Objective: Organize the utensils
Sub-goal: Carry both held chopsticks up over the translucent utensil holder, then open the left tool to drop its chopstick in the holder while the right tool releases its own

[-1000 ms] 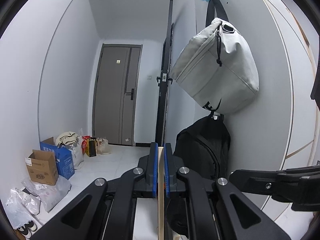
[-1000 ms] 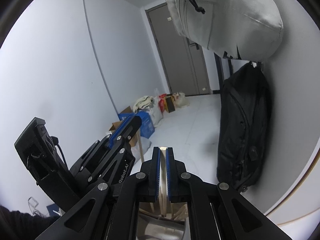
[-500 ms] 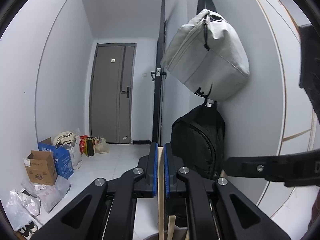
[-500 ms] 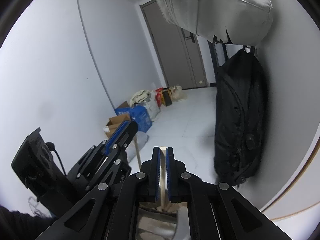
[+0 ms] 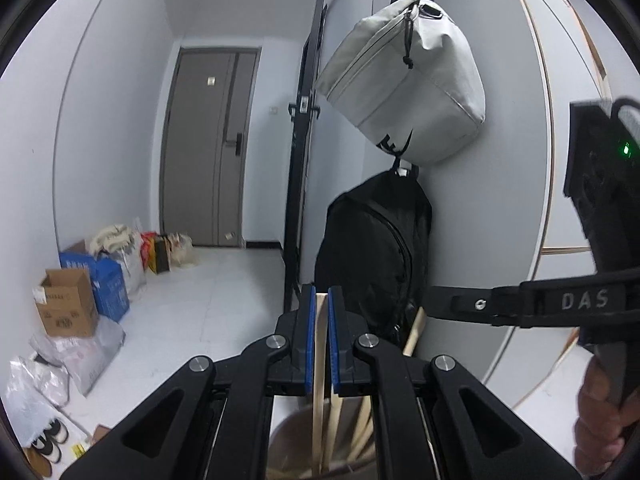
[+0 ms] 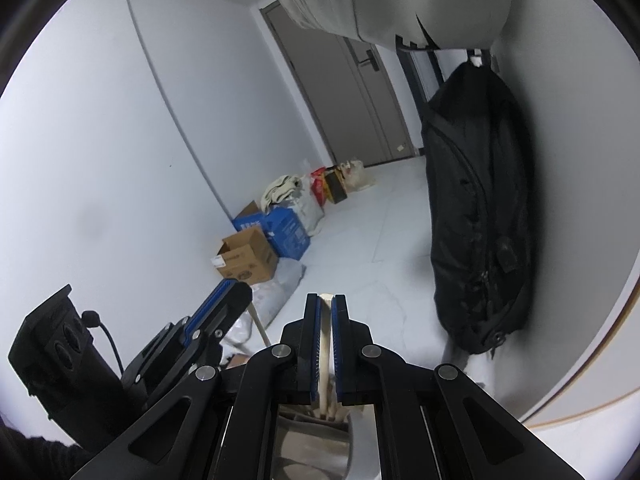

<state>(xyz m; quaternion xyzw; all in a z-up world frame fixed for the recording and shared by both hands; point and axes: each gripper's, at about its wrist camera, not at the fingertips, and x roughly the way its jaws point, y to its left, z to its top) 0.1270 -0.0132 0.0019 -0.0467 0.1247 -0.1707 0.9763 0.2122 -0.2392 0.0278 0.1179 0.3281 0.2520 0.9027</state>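
Under your left gripper: jaws clamped on one pale wooden stick, lower end inside round holder; perhaps three more sticks there, partly hidden. Only left view shows your hand on right gripper's grip. Right view: right gripper pinching one flat wooden utensil above holder's metal rim.

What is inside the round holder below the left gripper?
Inside the holder stand several pale wooden sticks; the left gripper is shut on one wooden stick. The gripper frame covers their lower ends and the holder's bottom.
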